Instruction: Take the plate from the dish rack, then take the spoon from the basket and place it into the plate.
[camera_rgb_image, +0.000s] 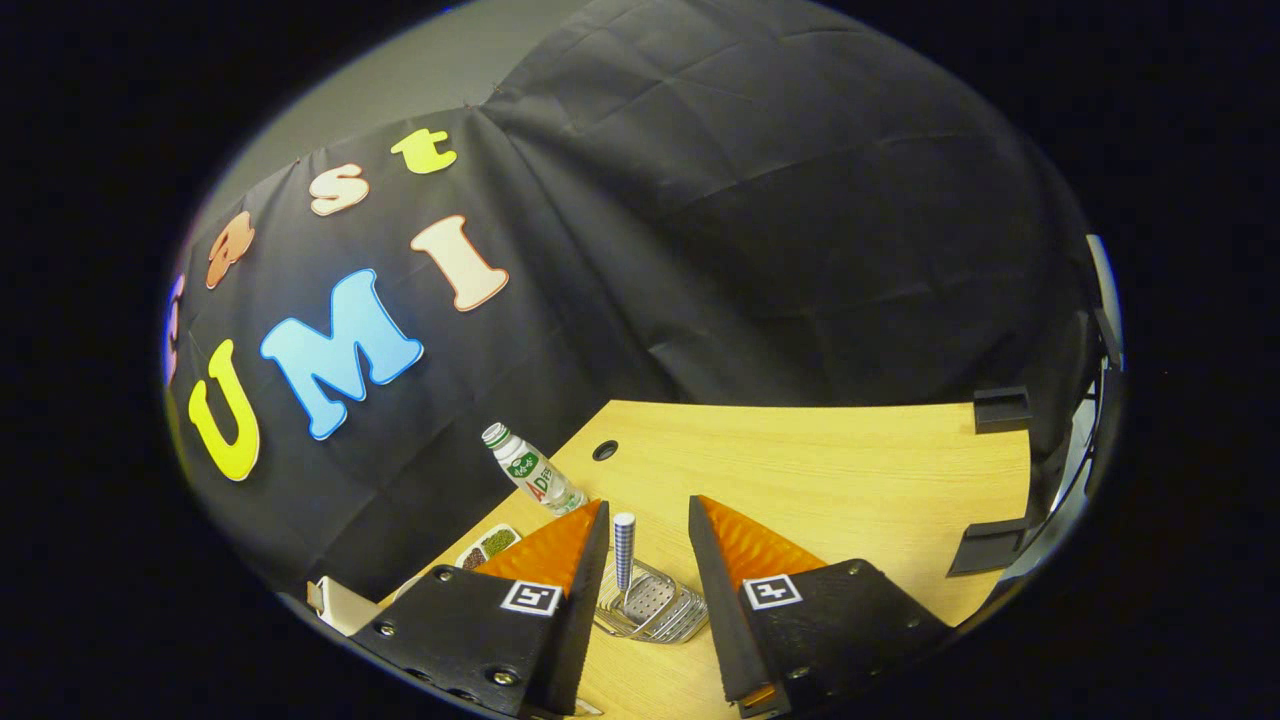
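My gripper (648, 520) is open above the wooden table (850, 470), its two fingers spread wide apart. Between them, a little lower, stands the spoon (624, 548) by its checked blue-and-white handle, upright in a small wire basket (650, 605). Neither finger touches the handle. The basket sits on the table between the finger bases, partly hidden by them.
A small plastic bottle (528, 470) stands just beyond the left finger, near a round hole (605, 450) in the tabletop. A tray with green and dark contents (490, 545) and a pale box (335, 600) lie left of the left finger. Black clamps (1000, 408) grip the table's right edge.
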